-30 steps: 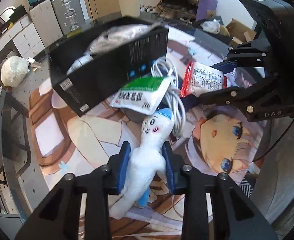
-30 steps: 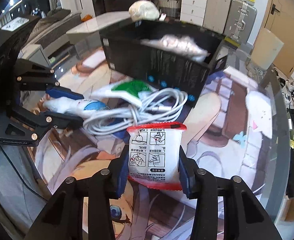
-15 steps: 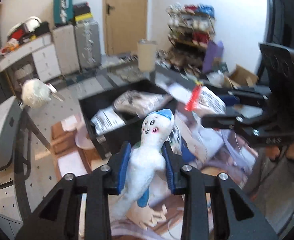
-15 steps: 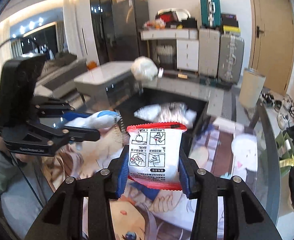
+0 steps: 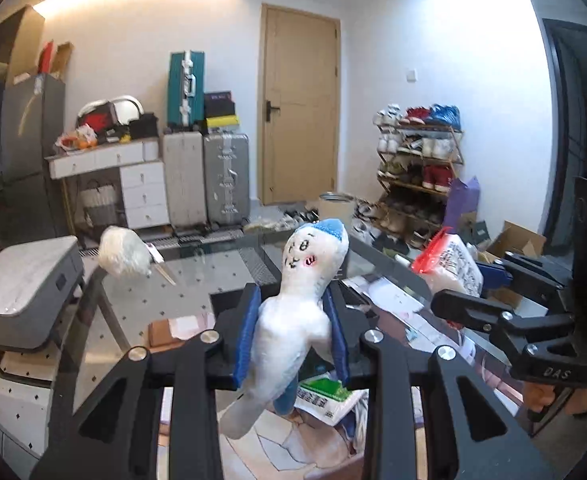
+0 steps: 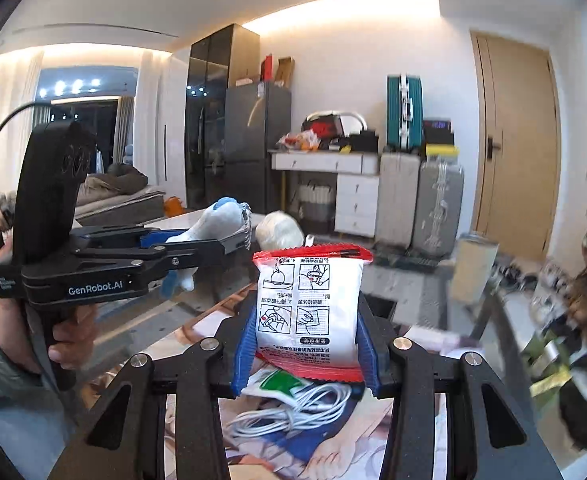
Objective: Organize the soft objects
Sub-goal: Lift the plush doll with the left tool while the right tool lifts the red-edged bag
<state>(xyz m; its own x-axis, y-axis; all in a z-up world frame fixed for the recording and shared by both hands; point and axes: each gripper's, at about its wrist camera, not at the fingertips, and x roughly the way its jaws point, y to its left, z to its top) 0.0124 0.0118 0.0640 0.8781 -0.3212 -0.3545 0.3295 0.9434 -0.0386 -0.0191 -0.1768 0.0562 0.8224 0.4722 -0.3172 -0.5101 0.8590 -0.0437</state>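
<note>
We see the left gripper point(image 5: 291, 336) pinching a white plush doll point(image 5: 293, 312) with a blue cap around its middle, held up in the air above the table point(image 5: 165, 296). The right gripper point(image 6: 305, 340) clamps a red-edged white snack packet point(image 6: 307, 308) upright between its blue pads, raised over a coiled white cable point(image 6: 293, 412) and a green-and-white packet point(image 6: 281, 384) lying on the printed mat point(image 6: 333, 452).
</note>
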